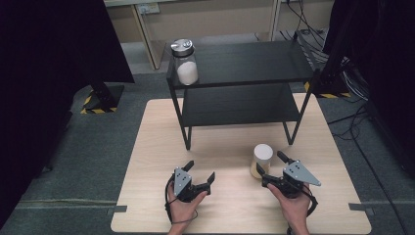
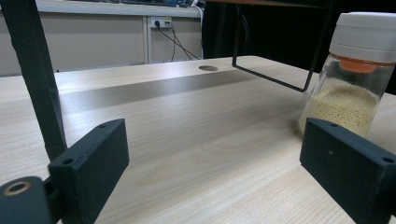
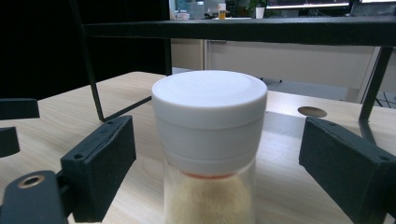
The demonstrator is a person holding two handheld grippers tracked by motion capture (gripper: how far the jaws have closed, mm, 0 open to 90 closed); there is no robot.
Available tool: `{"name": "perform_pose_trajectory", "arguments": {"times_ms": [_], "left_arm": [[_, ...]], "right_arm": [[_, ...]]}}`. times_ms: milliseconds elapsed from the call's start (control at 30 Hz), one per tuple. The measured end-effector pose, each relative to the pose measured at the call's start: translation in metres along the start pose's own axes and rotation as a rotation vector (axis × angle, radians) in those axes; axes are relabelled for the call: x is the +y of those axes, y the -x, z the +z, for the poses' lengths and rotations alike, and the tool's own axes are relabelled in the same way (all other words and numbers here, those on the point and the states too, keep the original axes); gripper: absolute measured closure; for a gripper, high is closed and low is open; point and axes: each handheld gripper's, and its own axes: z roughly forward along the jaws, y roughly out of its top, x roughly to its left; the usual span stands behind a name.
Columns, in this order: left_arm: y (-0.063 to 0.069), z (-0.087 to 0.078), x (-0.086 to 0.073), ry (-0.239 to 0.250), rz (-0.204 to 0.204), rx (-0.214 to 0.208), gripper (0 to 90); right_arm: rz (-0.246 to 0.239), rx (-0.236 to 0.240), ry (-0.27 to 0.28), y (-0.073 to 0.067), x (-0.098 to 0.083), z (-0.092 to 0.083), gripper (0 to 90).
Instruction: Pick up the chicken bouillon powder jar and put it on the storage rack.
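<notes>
Grasp not yet made: right gripper (image 1: 268, 164) spread wide around white-capped glass jar of yellow grains (image 1: 261, 160), left gripper (image 1: 200, 172) open, idle at nine o'clock.

A lab: black curtains (image 1: 58, 44), hazard-taped stand feet (image 1: 98, 100), loose floor cables (image 1: 352, 73), and a test table (image 1: 156, 147).

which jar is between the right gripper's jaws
The white-lidded jar of yellow grains on the table, between the open right gripper jaws. The metal-lidded jar of white powder stands on the shelf.
</notes>
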Motion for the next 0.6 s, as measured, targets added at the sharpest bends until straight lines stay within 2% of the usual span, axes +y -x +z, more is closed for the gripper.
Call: {"name": "perform_pose_trajectory", "arguments": {"times_ms": [233,600], "left_arm": [[0.000,0.000,0.000,-0.001,-0.001,0.000,7.3],[0.000,0.001,0.001,-0.003,-0.001,0.001,7.3]], "right_arm": [[-0.005,-0.004,0.000,-0.002,0.003,0.012,18.9],[-0.033,-0.009,0.002,-0.005,0.001,0.015,33.4]]}}
